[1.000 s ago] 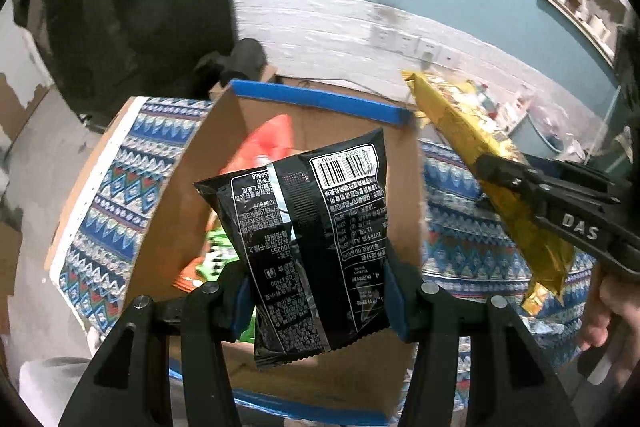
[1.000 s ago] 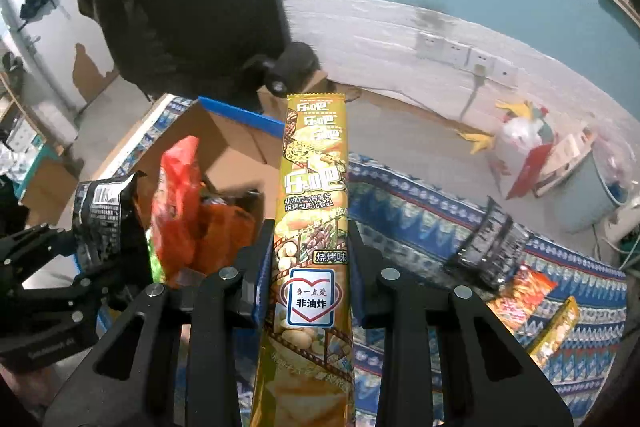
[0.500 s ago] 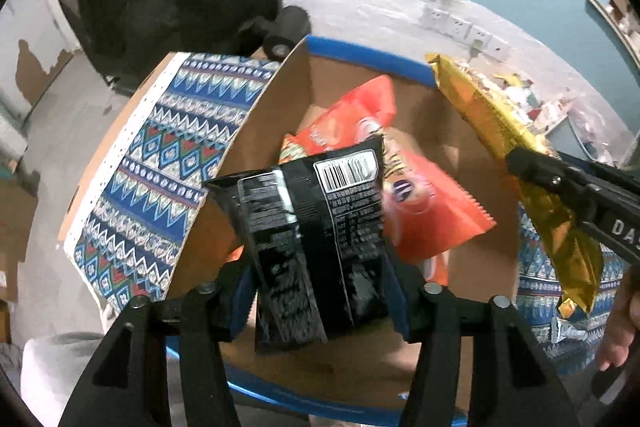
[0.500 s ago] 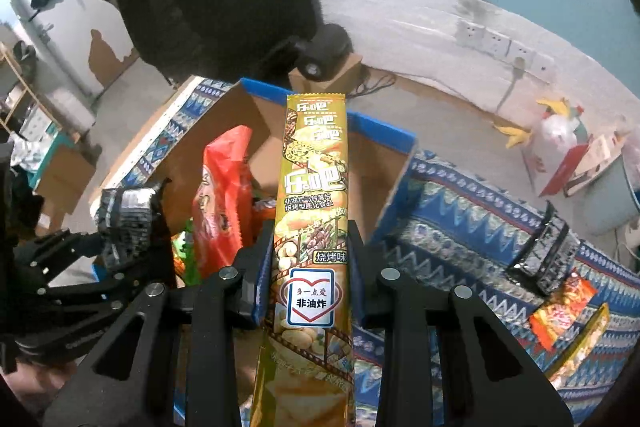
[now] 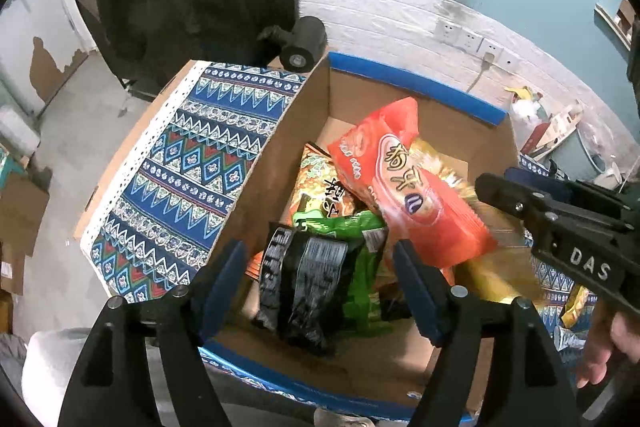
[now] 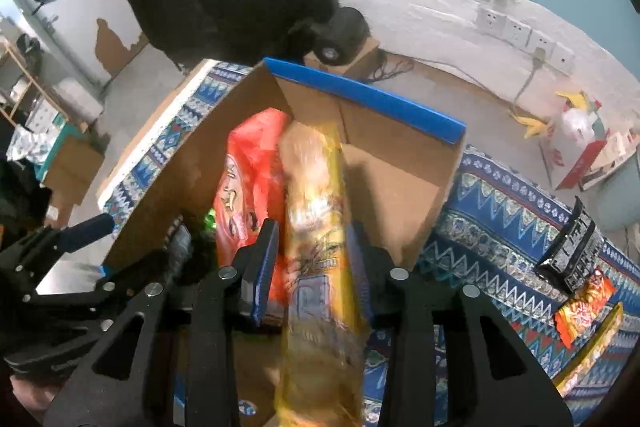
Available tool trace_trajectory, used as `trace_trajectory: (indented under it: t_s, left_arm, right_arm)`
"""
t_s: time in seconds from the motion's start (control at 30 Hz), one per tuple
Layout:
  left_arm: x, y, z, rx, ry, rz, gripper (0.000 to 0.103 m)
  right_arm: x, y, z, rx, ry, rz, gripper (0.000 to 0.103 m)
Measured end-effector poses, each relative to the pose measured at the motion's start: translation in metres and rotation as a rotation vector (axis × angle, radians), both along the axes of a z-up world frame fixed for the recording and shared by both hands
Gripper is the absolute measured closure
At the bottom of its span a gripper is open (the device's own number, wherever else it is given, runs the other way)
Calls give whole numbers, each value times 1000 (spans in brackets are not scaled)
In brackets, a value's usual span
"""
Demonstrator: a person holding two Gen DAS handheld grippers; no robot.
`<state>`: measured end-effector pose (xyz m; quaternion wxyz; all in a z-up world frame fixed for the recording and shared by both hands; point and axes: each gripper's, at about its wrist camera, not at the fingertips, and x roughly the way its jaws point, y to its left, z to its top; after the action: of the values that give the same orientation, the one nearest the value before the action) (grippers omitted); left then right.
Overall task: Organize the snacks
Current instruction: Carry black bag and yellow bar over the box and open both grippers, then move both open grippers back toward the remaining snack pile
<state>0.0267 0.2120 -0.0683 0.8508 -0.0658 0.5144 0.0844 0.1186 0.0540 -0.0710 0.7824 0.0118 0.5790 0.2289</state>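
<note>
Left wrist view: your left gripper hangs over the cardboard box. Its jaws have just been opening and now stand wide; the black snack pack lies between the pads, clear of both, resting in the box on a green packet. A red-orange bag leans deeper in the box. Your right gripper comes in over the box's right side, with the yellow pack blurred beneath it.

Right wrist view: your right gripper has just been opening its jaws. The long yellow pack, motion-blurred, stands between the pads above the box; you cannot tell whether they still pinch it. More snacks lie on the patterned cloth right of the box.
</note>
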Motion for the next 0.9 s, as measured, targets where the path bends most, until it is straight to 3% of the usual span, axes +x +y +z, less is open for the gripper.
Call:
trace_trajectory:
  t_s: [0.37, 0.9]
  left_arm:
    - [1, -24, 6, 10, -6, -50, 26]
    - [6, -95, 7, 28, 7, -197, 26]
  right_arm:
    - [-12, -15, 23, -64, -84, 8, 31]
    - [-22, -109, 21, -139, -68, -128, 28]
